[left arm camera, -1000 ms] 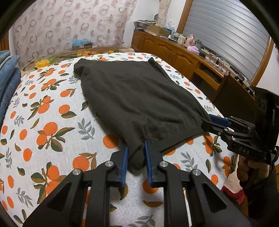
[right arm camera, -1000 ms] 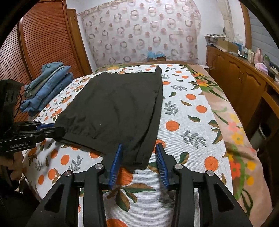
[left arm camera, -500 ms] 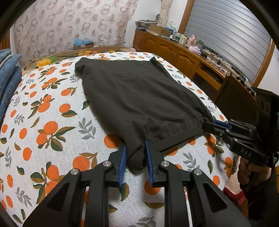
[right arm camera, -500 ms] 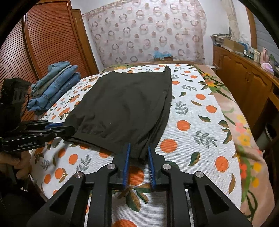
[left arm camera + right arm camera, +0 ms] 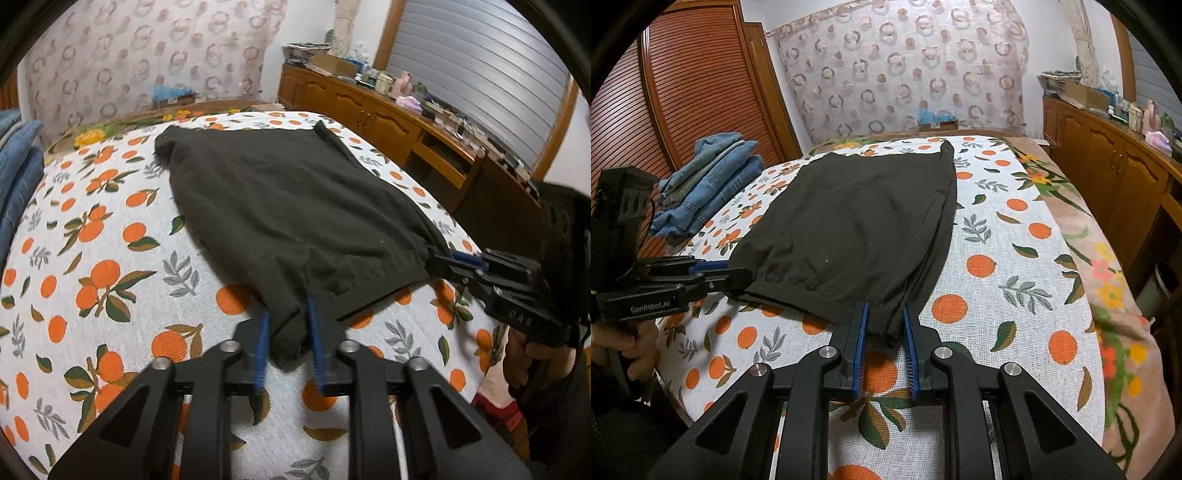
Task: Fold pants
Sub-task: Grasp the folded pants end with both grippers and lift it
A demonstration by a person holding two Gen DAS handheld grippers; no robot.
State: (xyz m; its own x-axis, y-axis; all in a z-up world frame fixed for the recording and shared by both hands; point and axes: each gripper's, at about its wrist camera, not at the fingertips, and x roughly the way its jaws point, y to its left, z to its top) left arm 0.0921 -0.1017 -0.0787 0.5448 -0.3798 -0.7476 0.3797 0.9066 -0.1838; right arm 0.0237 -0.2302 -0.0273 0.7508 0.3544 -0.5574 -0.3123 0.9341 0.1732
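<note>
The left tool (image 5: 286, 334) reaches forward toward 12 o'clock, its two blue-padded fingers (image 5: 263, 343) drawn close on a bunched corner of dark cloth. The right tool (image 5: 884, 332) likewise points toward 12 o'clock, its blue pads (image 5: 860, 345) narrowed on the opposite corner. In the left wrist view the right tool enters from 3 o'clock, gripped by a hand (image 5: 532, 363) at its handle. In the right wrist view the left tool comes in from 9 o'clock, held by a hand (image 5: 628, 341) beneath it.
</note>
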